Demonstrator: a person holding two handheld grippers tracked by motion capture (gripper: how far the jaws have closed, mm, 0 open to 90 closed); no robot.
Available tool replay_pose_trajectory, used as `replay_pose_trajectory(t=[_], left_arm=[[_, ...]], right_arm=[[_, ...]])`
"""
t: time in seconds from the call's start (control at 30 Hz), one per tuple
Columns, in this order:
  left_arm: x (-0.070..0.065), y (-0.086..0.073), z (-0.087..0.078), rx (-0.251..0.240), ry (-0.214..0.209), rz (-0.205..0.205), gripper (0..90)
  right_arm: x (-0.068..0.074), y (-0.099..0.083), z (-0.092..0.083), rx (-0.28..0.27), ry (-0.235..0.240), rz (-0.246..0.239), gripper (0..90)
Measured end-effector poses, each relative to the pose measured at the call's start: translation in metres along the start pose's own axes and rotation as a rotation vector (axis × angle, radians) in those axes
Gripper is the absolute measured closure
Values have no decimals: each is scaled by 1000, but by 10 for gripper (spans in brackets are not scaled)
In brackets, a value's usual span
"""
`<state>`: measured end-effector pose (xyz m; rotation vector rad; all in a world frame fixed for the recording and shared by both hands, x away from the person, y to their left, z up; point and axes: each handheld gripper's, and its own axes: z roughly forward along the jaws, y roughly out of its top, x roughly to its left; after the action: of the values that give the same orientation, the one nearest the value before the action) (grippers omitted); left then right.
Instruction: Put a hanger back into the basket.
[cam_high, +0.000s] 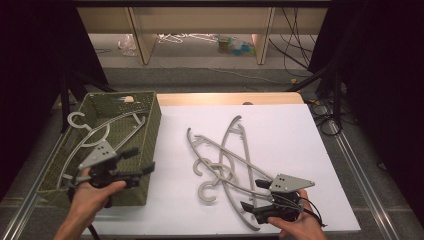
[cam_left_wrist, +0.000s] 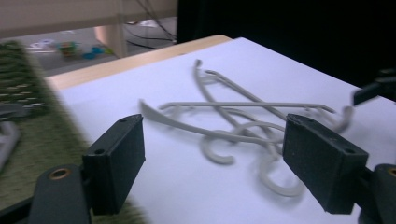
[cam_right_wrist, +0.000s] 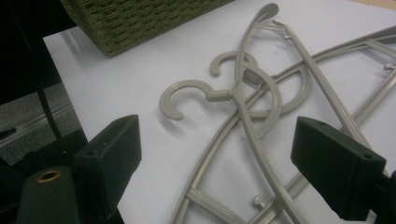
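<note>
Left claw (cam_high: 142, 161) sits at the lower left of the high view, held in the person's left hand (cam_high: 95, 192) over the near right corner of the green woven basket (cam_high: 150, 107). Its jaws stand wide apart with nothing between them, and they point toward the middle of the frame. In the left gripper view the 2 black jaws rise from the bottom corners, with the blurred basket edge at the left and the white sheet (cam_left_wrist: 196, 186) below and ahead.

Right claw (cam_high: 255, 195) lies at the lower right of the high view, in the person's right hand (cam_high: 295, 227). Its jaws are also spread wide and grip nothing. They point left, and in the right gripper view a grey arm of the tangle runs up between them without touching either pad.

Grey plastic hangers (cam_high: 225, 160) lie in a crossed pile on the white sheet at the centre of the counter (cam_high: 225, 98), hooks toward the lower left of the pile. In the right gripper view 2 hooks (cam_right_wrist: 187, 98) curl side by side at the frame's centre.

Inside the basket, at the left of the high view, lie more grey hangers (cam_high: 92, 131), 1 hook poking past its left rim.
</note>
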<state>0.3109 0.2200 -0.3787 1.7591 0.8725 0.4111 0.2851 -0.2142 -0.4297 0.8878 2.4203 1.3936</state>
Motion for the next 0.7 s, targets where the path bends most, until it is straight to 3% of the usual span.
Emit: replay_pose_trajectory(t=[0.2, 0.3, 0.37, 0.6, 0.7], left_arm=[[-31, -15, 12, -10, -53, 65, 191], [-37, -21, 15, -18, -41, 102, 189], [-40, -27, 17, -31, -57, 66, 189], [-50, -39, 21, -43, -79, 62, 189], [-56, -45, 23, -38, -102, 76, 186]], right_arm=[[2, 1, 0, 5, 3, -3, 171], [2, 1, 0, 4, -1, -3, 171], [2, 1, 0, 2, -2, -4, 171], [1, -1, 1, 2, 9, -6, 171], [0, -2, 1, 4, -13, -20, 171]])
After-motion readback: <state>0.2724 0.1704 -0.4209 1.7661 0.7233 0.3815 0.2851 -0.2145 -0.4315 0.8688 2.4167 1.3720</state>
